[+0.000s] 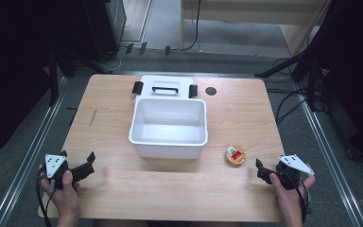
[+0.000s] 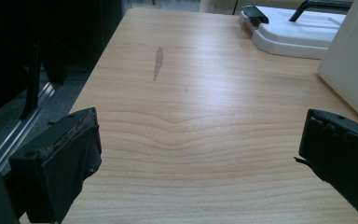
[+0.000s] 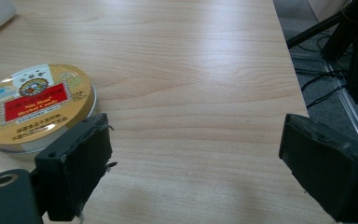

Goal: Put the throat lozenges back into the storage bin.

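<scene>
Wooden table (image 1: 246, 113), white bin (image 1: 168, 127), lid (image 1: 165, 88), tin (image 1: 235, 155)

Count on my table (image 1: 123, 189): one white bin (image 1: 168, 127), one white lid (image 1: 165, 88) behind it, one gold tin (image 1: 235, 155) — plus my two grippers, left (image 1: 78, 158) and right (image 1: 262, 173), one per hand.
</scene>
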Action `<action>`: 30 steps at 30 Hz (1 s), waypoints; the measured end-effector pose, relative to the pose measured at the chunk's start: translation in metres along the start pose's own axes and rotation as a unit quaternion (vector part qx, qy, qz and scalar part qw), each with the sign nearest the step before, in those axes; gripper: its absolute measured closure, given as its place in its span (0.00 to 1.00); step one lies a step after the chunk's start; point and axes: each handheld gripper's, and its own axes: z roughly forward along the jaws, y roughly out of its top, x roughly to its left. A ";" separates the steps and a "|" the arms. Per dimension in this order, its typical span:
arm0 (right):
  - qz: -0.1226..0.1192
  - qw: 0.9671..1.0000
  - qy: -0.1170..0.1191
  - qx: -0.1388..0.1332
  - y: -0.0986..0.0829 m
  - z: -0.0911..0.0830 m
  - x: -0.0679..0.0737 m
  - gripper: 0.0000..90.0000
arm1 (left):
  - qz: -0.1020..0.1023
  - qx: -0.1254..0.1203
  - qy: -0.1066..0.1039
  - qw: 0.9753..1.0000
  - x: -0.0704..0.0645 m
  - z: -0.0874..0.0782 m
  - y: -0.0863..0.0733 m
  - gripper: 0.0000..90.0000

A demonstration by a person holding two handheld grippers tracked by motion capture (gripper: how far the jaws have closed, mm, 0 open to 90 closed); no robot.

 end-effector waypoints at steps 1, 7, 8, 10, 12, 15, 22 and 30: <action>-0.002 1.000 0.003 0.002 0.002 -0.001 0.001 0.13 | -0.005 -0.005 0.006 1.000 0.000 -0.001 0.000 0.00; -0.017 1.000 0.006 0.025 0.011 -0.006 0.006 0.14 | 0.012 -0.004 0.021 1.000 -0.004 0.000 0.000 0.00; -0.018 0.999 0.013 0.029 0.013 -0.008 0.006 0.14 | 0.015 -0.002 0.022 1.000 -0.005 0.001 0.000 0.00; -0.020 0.999 0.021 0.037 0.017 -0.010 0.007 0.15 | 0.023 0.011 0.023 0.999 -0.007 0.004 0.001 0.00; -0.025 0.998 0.025 0.043 0.021 -0.013 0.007 0.15 | 0.028 0.016 0.020 0.999 -0.007 0.005 0.002 0.00; -0.027 0.998 0.017 0.050 0.026 -0.016 0.008 0.15 | 0.027 0.016 0.019 0.999 -0.007 0.005 0.002 0.00; -0.057 0.993 0.008 0.104 0.036 -0.015 0.015 0.15 | 0.030 0.012 0.011 0.999 -0.007 0.004 0.001 0.00; -0.111 0.983 0.021 0.147 0.048 -0.013 0.032 0.15 | 0.029 0.014 0.005 0.999 -0.007 0.004 0.001 0.00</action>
